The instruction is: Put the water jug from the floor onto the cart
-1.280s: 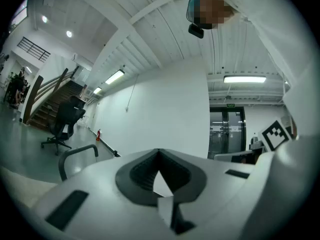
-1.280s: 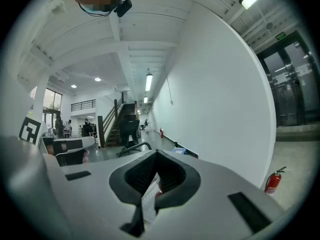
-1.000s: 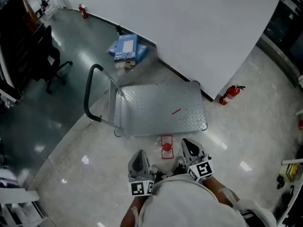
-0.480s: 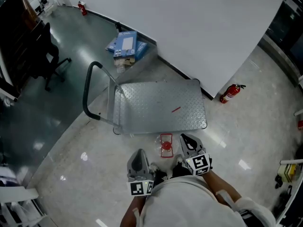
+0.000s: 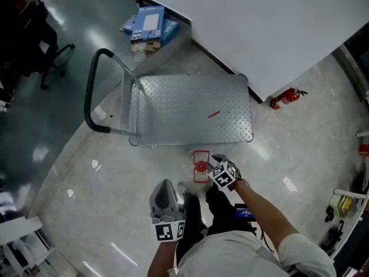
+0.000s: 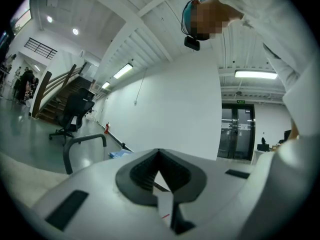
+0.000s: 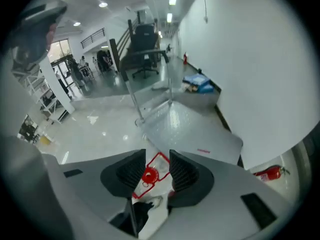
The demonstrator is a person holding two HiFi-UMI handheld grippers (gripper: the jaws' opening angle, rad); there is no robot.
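The water jug (image 5: pixel 200 167) stands on the pale floor just in front of the cart; it shows as a clear body with a red cap and red frame. My right gripper (image 5: pixel 214 163) points steeply down right beside it. In the right gripper view the red cap (image 7: pixel 150 174) shows in the gap of the right gripper (image 7: pixel 157 156), whose jaws are opening and not pressing on it. My left gripper (image 5: pixel 164 186) hangs level nearer the person, apart from the jug, its pads (image 6: pixel 145 171) meeting at the tips with nothing held. The metal cart (image 5: pixel 190 111) is bare.
The cart's black handle (image 5: pixel 92 91) rises at its left end. A red fire extinguisher (image 5: pixel 286 98) lies by the white wall (image 5: pixel 259 27). Blue boxes (image 5: pixel 144 23) sit behind the cart, an office chair (image 5: pixel 40 45) far left, a rack (image 5: pixel 351 201) at the right edge.
The right gripper dropped and tilted down beside the jug, and its jaws parted. The left gripper sank a little. The head view shifted as the person bent over.
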